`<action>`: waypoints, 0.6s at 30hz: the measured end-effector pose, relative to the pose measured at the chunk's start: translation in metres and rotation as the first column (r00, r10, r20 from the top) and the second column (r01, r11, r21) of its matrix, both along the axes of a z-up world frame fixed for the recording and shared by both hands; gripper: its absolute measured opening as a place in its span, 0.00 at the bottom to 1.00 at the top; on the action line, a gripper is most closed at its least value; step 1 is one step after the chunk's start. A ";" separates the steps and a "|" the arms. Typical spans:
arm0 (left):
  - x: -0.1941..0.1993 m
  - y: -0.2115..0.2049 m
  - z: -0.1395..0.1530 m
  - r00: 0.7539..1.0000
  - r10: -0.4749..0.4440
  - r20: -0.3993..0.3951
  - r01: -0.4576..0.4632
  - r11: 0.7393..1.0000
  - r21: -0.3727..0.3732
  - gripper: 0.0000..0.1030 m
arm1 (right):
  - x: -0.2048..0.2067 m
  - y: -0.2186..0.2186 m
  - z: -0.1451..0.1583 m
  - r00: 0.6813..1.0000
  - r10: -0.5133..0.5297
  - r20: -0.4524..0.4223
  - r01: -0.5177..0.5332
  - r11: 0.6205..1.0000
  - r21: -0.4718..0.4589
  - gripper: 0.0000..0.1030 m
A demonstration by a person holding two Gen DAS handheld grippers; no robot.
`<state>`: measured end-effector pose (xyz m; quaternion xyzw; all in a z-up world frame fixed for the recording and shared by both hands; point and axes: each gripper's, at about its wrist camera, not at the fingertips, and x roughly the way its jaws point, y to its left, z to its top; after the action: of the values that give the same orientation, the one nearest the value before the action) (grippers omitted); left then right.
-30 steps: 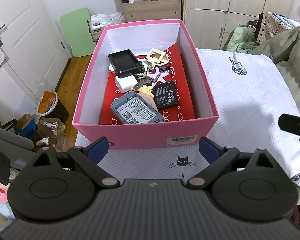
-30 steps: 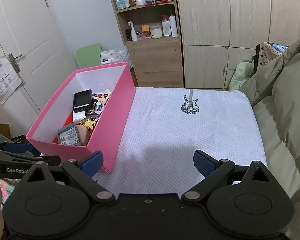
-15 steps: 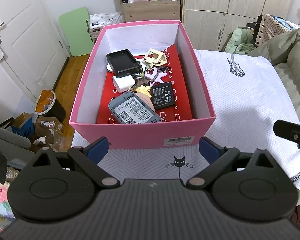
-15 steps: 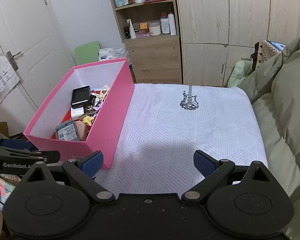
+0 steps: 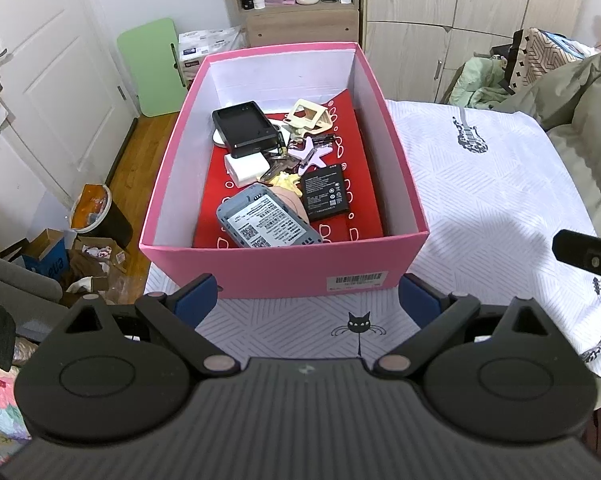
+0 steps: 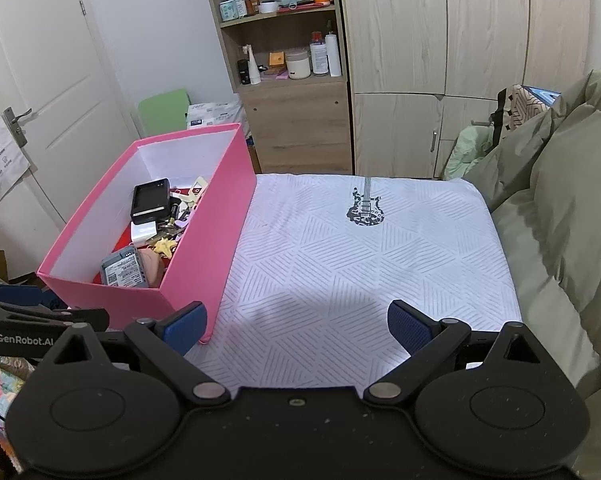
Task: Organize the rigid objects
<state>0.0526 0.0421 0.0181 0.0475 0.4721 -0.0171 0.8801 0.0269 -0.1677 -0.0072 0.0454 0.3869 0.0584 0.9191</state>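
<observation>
Both claws hang wide and hold nothing. The left claw (image 5: 306, 300) faces the near wall of the pink box (image 5: 284, 268), which sits on the left part of the bed (image 6: 360, 264). The right claw (image 6: 296, 326) looks over bare bedcover to the right of the box.

All the small rigid things in view lie inside the box, heaped along its red floor; none shows on the bedcover. This fits two stages: the things gathered in and the job near its close, or a jumble waiting to be lifted out and sorted. The pictures do not settle which, so I judge no further than that the claws are stood off from the box with nothing gripped.

The things themselves: a grey device (image 5: 266, 224) with a printed label lies nearest, tilted on a peach-coloured lump. A black battery (image 5: 326, 192) lies flat just to its right. Further back sit a white charger (image 5: 246, 168), a black cradle (image 5: 244, 128), a lilac star (image 5: 312, 152) and a cream cut-out piece (image 5: 308, 114), overlapping in a loose pile.
</observation>
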 end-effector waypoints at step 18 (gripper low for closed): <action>-0.004 0.002 0.008 0.998 0.030 0.057 -0.032 0.999 0.024 0.95 | -0.002 -0.003 0.001 1.000 -0.010 0.007 0.010 1.000 -0.007 0.96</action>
<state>0.0484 0.0444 0.0256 0.0518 0.4477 0.0038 0.8927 0.0253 -0.1712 -0.0062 0.0438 0.3836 0.0525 0.9210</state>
